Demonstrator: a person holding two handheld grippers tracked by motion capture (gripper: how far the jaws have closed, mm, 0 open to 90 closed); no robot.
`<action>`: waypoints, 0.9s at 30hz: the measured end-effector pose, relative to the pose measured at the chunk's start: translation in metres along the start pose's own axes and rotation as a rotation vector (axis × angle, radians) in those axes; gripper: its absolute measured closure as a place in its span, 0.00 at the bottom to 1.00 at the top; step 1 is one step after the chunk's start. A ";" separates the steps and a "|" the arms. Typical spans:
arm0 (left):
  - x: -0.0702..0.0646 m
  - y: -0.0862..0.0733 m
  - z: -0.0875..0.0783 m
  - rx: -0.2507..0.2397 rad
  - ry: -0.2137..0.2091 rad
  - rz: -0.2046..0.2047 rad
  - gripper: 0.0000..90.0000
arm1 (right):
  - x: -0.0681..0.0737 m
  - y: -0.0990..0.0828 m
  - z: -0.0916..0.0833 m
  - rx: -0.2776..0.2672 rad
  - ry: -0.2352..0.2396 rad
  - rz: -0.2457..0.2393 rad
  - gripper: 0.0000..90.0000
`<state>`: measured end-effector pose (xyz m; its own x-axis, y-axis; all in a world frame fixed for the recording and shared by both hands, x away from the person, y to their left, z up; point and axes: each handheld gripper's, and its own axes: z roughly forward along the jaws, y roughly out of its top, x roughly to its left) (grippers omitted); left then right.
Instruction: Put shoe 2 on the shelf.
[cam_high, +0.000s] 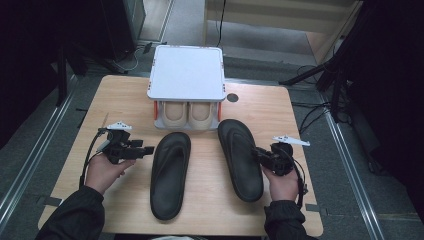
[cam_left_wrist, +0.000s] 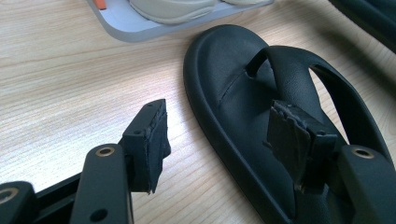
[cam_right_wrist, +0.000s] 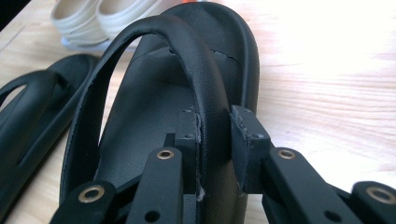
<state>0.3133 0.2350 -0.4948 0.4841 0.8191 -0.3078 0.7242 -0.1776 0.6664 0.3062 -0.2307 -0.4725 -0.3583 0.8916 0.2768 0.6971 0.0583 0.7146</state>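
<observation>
A: What lies on the wooden table (cam_high: 125, 92)?

B: Two black sandals, soles down, toes toward the far edge. Each has a thick raised rim, a smooth matte footbed and a broad strap that splits at a toe post. The left sandal (cam_high: 170, 172) sits near the table's middle; the right sandal (cam_high: 241, 157) lies beside it, heel angled toward the right hand.

A: How does the right gripper (cam_right_wrist: 215, 135) stand?

B: Its jaws are narrowed on the right sandal's strap (cam_right_wrist: 201, 74), one pad on each side of the outer band, pressing it.

A: And the left gripper (cam_left_wrist: 219, 140)?

B: Jaws wide apart, holding nothing; one pad hangs over bare wood, the other over the left sandal's strap.

A: What stands behind?

B: A grey shoe rack (cam_high: 186, 75) with a pair of beige shoes (cam_high: 187, 112) on its lower shelf, just beyond the sandals' toes.
</observation>
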 end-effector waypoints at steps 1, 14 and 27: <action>0.000 0.000 0.000 0.000 0.000 -0.001 0.43 | 0.002 -0.001 0.000 0.002 0.003 -0.003 0.83; -0.002 0.000 -0.001 -0.017 0.003 0.008 0.47 | 0.021 -0.012 0.012 0.043 0.036 -0.051 0.83; -0.003 0.000 0.001 0.002 0.003 0.019 0.49 | 0.039 -0.018 0.033 0.096 0.054 -0.104 0.83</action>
<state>0.3116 0.2318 -0.4945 0.4968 0.8169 -0.2931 0.7156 -0.1945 0.6709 0.3003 -0.1818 -0.4955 -0.4628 0.8533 0.2401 0.7094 0.1941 0.6775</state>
